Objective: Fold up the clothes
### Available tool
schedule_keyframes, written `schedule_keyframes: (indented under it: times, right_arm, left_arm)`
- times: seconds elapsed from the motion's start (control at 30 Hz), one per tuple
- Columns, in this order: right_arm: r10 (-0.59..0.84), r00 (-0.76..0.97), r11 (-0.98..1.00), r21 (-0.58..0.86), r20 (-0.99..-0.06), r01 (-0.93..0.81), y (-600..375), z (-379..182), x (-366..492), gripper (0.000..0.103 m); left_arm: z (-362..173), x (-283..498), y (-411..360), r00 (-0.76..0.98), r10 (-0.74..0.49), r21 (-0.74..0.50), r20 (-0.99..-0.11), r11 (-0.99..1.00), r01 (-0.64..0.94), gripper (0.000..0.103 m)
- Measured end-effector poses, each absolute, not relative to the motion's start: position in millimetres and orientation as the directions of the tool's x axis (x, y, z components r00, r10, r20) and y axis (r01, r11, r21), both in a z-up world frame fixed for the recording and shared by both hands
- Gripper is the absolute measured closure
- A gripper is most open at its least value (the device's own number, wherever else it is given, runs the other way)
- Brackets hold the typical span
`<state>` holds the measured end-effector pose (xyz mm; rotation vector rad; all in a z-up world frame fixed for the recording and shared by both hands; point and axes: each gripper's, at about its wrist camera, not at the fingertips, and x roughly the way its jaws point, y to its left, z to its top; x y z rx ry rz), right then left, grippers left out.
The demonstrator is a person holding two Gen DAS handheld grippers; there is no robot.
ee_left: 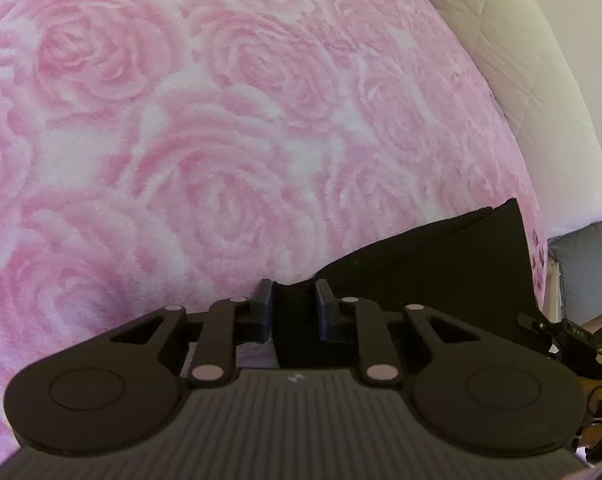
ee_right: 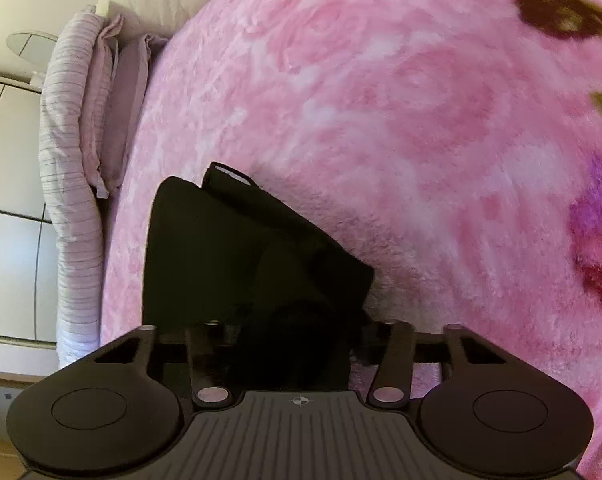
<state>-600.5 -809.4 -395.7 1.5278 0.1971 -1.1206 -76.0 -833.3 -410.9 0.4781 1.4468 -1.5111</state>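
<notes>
Gripping looks shaky on both sides, and that is where I would expect trouble. The left gripper [ee_left: 294, 307] has a corner of the black, soft, partly folded garment [ee_left: 441, 264] between its blue pads [ee_left: 266, 300], but cloth fills only part of the gap, so I cannot tell whether they truly pinch it; a lift from here could let the corner slide out and the fold drop open. The right gripper [ee_right: 297, 336] is buried in the dark fabric and its tips are hidden, so I cannot say whether it is clamped or merely resting over the bunch. The fluffy pink rose-patterned blanket [ee_left: 221, 120] drags on cloth, so a pull along it might rumple the layers. The garment [ee_right: 237, 248] lies on this blanket near the bed's edge, beside the striped lilac pillows [ee_right: 73, 120]. In the right view its long axis runs from the near grippers away toward the far left, narrowing to a folded end with a pale label showing.
</notes>
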Motion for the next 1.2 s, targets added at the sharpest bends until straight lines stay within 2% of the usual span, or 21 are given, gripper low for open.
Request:
schedule_keyframes:
  times: [0.1,0.17,0.23,0.3,0.47,0.67,0.7,0.73,0.77,0.8,0.87,1.0,1.03,1.07,1.1,1.2]
  right_arm:
    - [-0.405,0.523,-0.268,0.644,-0.75,0.716,-821,-388,-597,0.062]
    - [-0.38,0.518,-0.238,0.622,-0.766,0.746,-828,-384,-595,0.061]
    - [-0.365,0.505,-0.246,0.604,-0.782,0.758,-828,-381,-594,0.056]
    - [-0.358,0.477,-0.244,0.574,-0.802,0.782,-823,-374,-593,0.043]
    - [-0.327,0.463,-0.216,0.542,-0.824,0.812,-794,-353,-587,0.037]
    - [-0.172,0.656,-0.089,0.675,-0.735,0.733,-748,-364,-546,0.024]
    - [-0.151,0.68,-0.078,0.694,-0.718,0.716,-741,-370,-537,0.023]
    - [-0.132,0.702,-0.067,0.713,-0.7,0.698,-733,-376,-527,0.023]
    - [-0.13,0.715,-0.07,0.725,-0.687,0.685,-727,-383,-518,0.023]
    - [-0.141,0.726,-0.084,0.739,-0.673,0.669,-720,-390,-509,0.023]
    - [-0.188,0.751,-0.116,0.774,-0.633,0.623,-709,-399,-495,0.022]
    - [-0.311,0.71,-0.189,0.774,-0.631,0.605,-694,-420,-476,0.022]
    - [-0.341,0.704,-0.215,0.781,-0.622,0.586,-692,-422,-476,0.024]
    - [-0.349,0.699,-0.234,0.78,-0.624,0.58,-692,-423,-475,0.055]
    - [-0.339,0.706,-0.248,0.783,-0.622,0.57,-694,-424,-479,0.077]
    - [-0.287,0.741,-0.232,0.794,-0.608,0.562,-700,-420,-491,0.087]
  left_arm:
    - [-407,-70,-827,-0.473,-0.371,-0.558,-0.799,0.163,0.814,0.081]
    - [-401,-65,-821,-0.467,-0.377,-0.555,-0.8,0.171,0.814,0.073]
    - [-393,-58,-812,-0.461,-0.383,-0.554,-0.801,0.18,0.813,0.066]
    - [-387,-52,-802,-0.472,-0.369,-0.56,-0.801,0.181,0.809,0.061]
    - [-390,-49,-792,-0.525,-0.329,-0.599,-0.785,0.183,0.78,0.044]
    - [-410,-70,-811,-0.571,-0.314,-0.634,-0.758,0.151,0.759,0.043]
    - [-411,-73,-814,-0.574,-0.323,-0.64,-0.752,0.151,0.753,0.044]
    - [-413,-76,-817,-0.58,-0.328,-0.648,-0.746,0.154,0.746,0.057]
    - [-412,-78,-818,-0.572,-0.323,-0.638,-0.754,0.152,0.755,0.064]
    - [-412,-79,-820,-0.563,-0.318,-0.627,-0.763,0.15,0.765,0.066]
    - [-411,-80,-821,-0.554,-0.313,-0.614,-0.771,0.136,0.778,0.078]
    - [-410,-71,-812,-0.582,-0.339,-0.649,-0.739,0.126,0.751,0.088]
    - [-408,-70,-810,-0.584,-0.35,-0.655,-0.732,0.126,0.745,0.09]
    - [-406,-70,-806,-0.584,-0.363,-0.658,-0.726,0.122,0.743,0.092]
    - [-403,-71,-803,-0.582,-0.376,-0.661,-0.721,0.121,0.74,0.092]
    - [-394,-73,-786,-0.583,-0.412,-0.681,-0.701,0.143,0.718,0.094]
